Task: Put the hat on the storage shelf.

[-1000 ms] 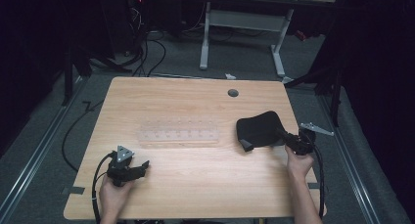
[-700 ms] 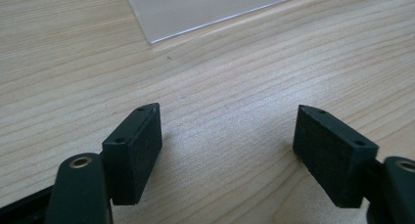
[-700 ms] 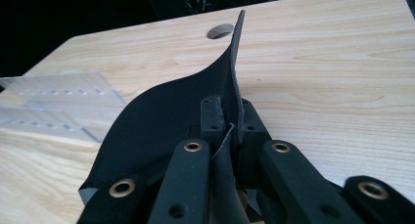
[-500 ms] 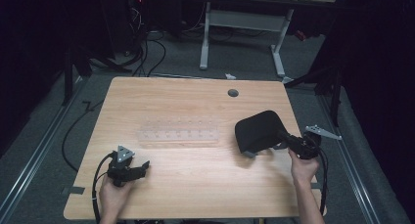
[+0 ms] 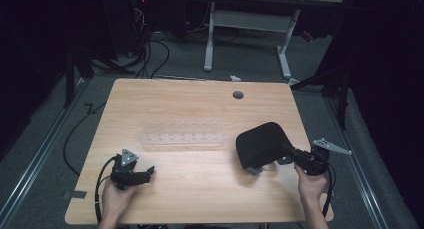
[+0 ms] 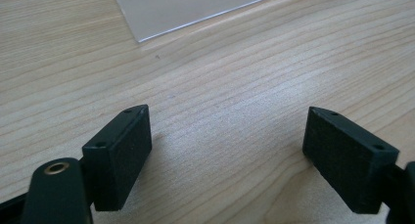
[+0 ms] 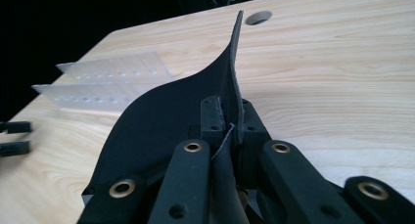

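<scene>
Pinching, right gripper (image 5: 289,156): its fingers (image 7: 211,117) are pressed together on the edge of a black flexible sheet (image 5: 262,143), seen clearly in the right gripper view, where the sheet's thin edge runs up between the two pads.
Black sheet, position: over the right part of the counter (image 5: 200,104), near its right edge; in the high view it stands tilted up, with its lower left edge down near the wood and the held edge raised toward the right hand (image 5: 310,183).
Black sheet, shape: rounded corners, curved rather than flat; in the right gripper view (image 7: 161,111) it sweeps leftward from the grip and rises to a narrow point.
Left gripper (image 5: 146,173): its fingers (image 6: 120,153) stand wide apart with nothing between them, and have just been opening a little further; bare wood shows between the pads in the left gripper view.
Left gripper, position: resting low at the front left of the counter, held by the left hand (image 5: 116,199), well apart from the sheet.
Clear tray (image 5: 182,134): a see-through plastic piece with rows of small dimples, lying flat mid-counter, between the two grippers and just left of the sheet; whether they touch cannot be told.
Counter hole (image 5: 238,95): a round opening at the far side.
</scene>
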